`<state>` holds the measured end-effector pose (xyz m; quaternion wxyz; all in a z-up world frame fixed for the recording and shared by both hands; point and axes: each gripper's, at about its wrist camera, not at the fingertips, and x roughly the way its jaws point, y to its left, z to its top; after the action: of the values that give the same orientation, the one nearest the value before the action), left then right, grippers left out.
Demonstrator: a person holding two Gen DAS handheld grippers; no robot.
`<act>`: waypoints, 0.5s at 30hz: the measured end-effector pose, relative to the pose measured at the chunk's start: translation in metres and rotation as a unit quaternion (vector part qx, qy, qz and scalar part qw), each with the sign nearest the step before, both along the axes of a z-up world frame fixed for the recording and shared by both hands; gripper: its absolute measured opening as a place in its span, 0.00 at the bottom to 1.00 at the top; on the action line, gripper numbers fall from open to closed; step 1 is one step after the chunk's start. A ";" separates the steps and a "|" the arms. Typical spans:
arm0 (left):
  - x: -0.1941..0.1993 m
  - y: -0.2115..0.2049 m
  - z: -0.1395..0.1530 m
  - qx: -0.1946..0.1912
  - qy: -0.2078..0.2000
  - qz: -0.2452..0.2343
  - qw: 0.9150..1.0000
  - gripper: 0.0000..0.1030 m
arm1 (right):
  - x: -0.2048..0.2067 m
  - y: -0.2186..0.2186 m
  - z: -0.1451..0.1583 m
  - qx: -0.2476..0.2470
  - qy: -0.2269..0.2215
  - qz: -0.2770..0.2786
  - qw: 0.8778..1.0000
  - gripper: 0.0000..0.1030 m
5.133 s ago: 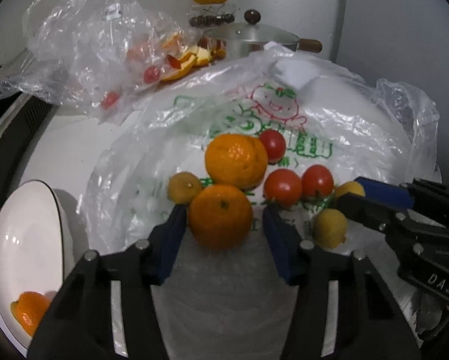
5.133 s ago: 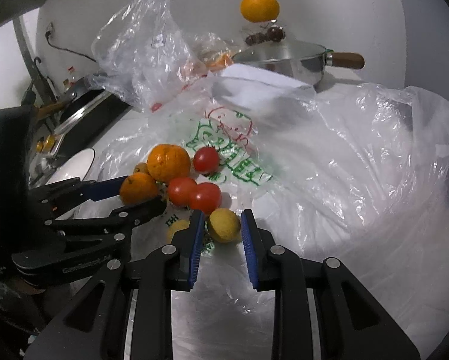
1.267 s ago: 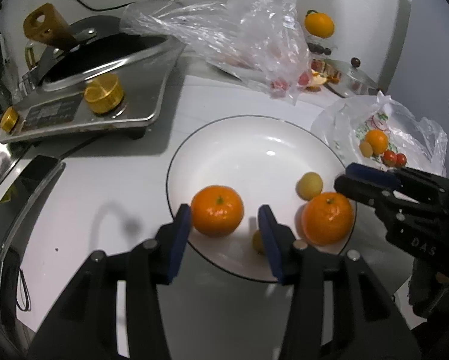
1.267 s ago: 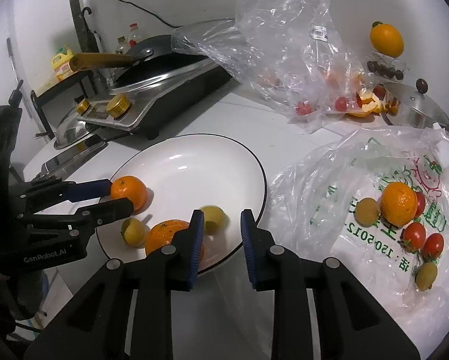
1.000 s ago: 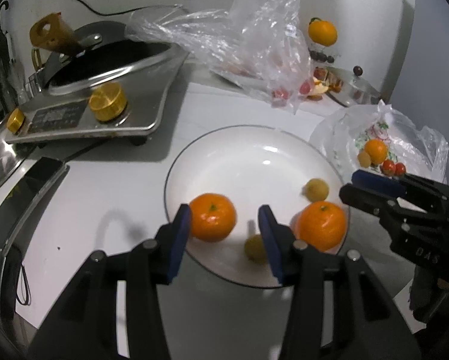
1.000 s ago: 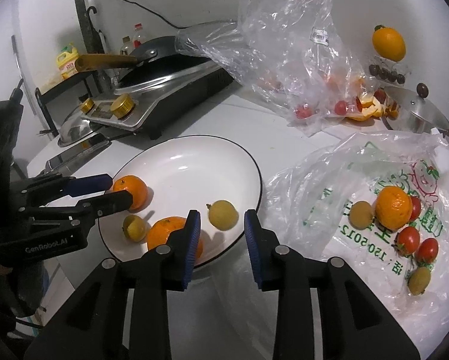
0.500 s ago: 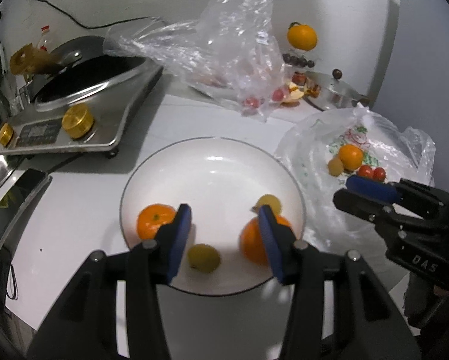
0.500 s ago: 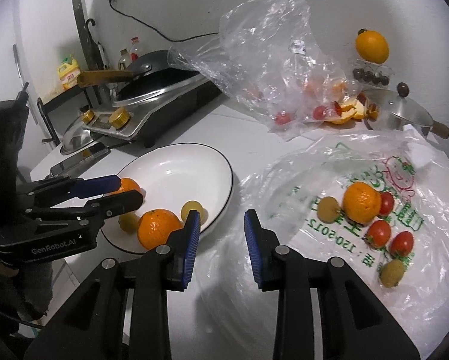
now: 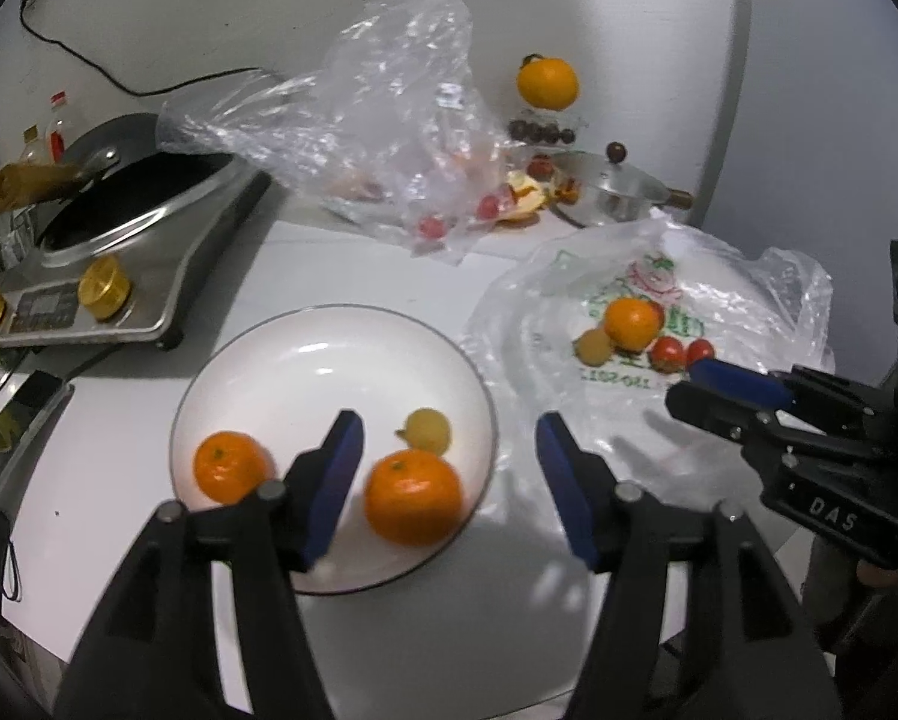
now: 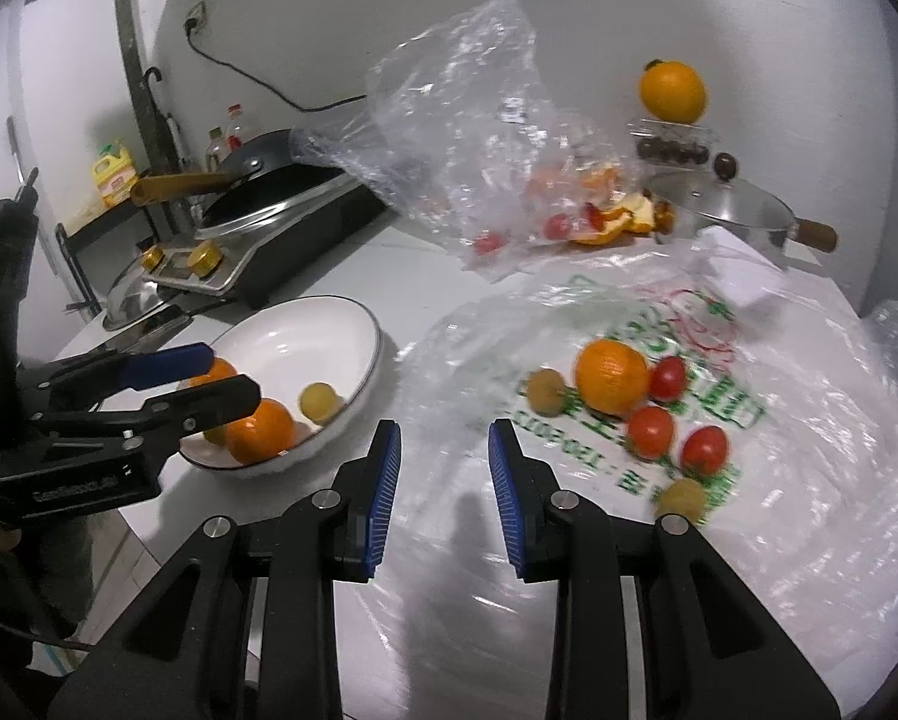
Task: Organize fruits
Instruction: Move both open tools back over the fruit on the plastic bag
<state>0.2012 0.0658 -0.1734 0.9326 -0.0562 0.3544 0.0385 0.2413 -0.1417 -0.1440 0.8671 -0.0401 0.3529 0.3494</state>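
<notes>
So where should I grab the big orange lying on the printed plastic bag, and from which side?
Judging by its pose, take the orange across its round middle, coming down from above and the near side. A tomato touches its right and a small brownish fruit sits at its left, so place the fingers front and back rather than left and right.

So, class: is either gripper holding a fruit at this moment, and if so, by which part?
Nothing is held. The left gripper is opening above the plate with nothing between its pads; the right gripper is empty.
</notes>
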 end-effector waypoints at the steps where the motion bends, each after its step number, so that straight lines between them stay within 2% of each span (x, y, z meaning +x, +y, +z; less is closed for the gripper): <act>1: 0.001 -0.003 0.001 0.001 0.000 -0.002 1.000 0.60 | 0.000 -0.004 0.000 0.001 0.000 -0.003 1.000 0.31; 15: 0.017 -0.049 0.004 0.016 0.011 -0.023 1.000 0.60 | 0.008 -0.052 0.000 0.014 -0.003 -0.031 0.999 0.31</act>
<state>0.2179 0.0169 -0.1697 0.9301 -0.0330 0.3651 0.0232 0.2498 -0.1934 -0.1440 0.8793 -0.0182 0.3460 0.3268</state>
